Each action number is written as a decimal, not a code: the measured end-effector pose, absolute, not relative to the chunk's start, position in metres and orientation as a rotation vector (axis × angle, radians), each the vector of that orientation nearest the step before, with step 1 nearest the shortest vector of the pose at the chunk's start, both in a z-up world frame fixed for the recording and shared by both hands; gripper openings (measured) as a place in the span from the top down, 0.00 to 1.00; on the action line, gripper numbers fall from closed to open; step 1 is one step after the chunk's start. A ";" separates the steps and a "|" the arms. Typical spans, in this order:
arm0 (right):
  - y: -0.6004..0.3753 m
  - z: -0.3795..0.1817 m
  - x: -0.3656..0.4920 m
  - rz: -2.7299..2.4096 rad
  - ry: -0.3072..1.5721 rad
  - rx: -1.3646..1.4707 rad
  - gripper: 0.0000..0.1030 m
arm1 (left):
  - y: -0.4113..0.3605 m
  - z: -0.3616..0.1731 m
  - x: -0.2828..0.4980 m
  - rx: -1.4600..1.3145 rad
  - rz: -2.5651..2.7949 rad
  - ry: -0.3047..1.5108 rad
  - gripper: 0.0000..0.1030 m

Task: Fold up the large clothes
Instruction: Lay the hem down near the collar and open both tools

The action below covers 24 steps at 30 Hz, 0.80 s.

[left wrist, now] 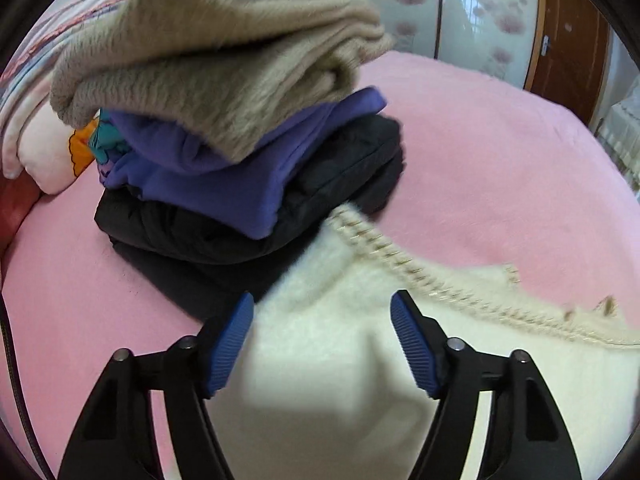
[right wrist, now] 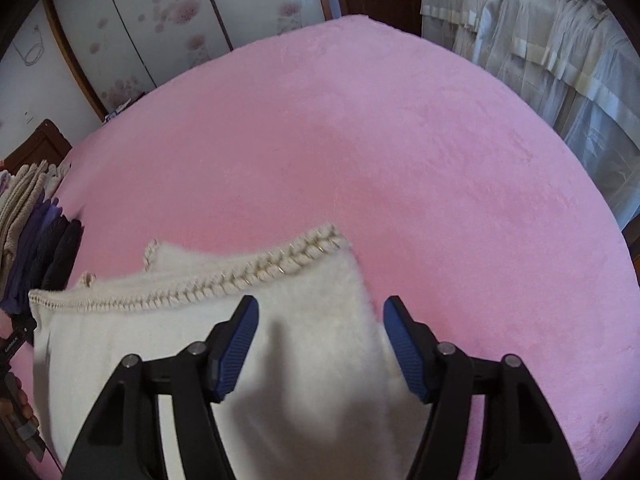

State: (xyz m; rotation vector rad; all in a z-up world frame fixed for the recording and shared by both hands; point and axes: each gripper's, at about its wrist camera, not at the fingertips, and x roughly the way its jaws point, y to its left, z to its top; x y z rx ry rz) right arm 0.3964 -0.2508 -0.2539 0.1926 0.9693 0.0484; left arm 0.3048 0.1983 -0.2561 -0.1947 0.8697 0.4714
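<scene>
A folded white fluffy garment [left wrist: 328, 360] with a braided trim [left wrist: 384, 256] lies flat on the pink bed cover [left wrist: 500, 152]. My left gripper [left wrist: 322, 306] hovers over its left part, jaws apart, blue pads [left wrist: 230, 344] clear of the fabric. In the right wrist view the same white garment [right wrist: 160, 340] lies under my right gripper [right wrist: 320, 308], which is open above its right edge with nothing pinched. The braided trim [right wrist: 224, 280] runs along the garment's far side.
A stack of folded clothes stands just beyond the white garment: beige knit [left wrist: 224, 56] on top, purple top [left wrist: 224, 160], black padded piece [left wrist: 248, 216] below. Pillows [left wrist: 36, 128] lie at far left. Wardrobe doors [right wrist: 160, 24] and a draped cabinet [right wrist: 540, 60] border the bed.
</scene>
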 end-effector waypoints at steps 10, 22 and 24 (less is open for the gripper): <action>-0.127 -0.236 0.384 0.356 0.960 0.101 0.72 | 0.131 -0.258 0.342 0.028 0.293 0.878 0.37; -0.148 -0.283 0.416 0.119 1.017 0.043 1.00 | 0.188 -0.299 0.376 -0.010 0.288 1.036 0.36; -0.188 -0.281 0.418 0.011 0.998 0.044 1.00 | 0.187 -0.300 0.373 0.019 0.268 1.031 0.36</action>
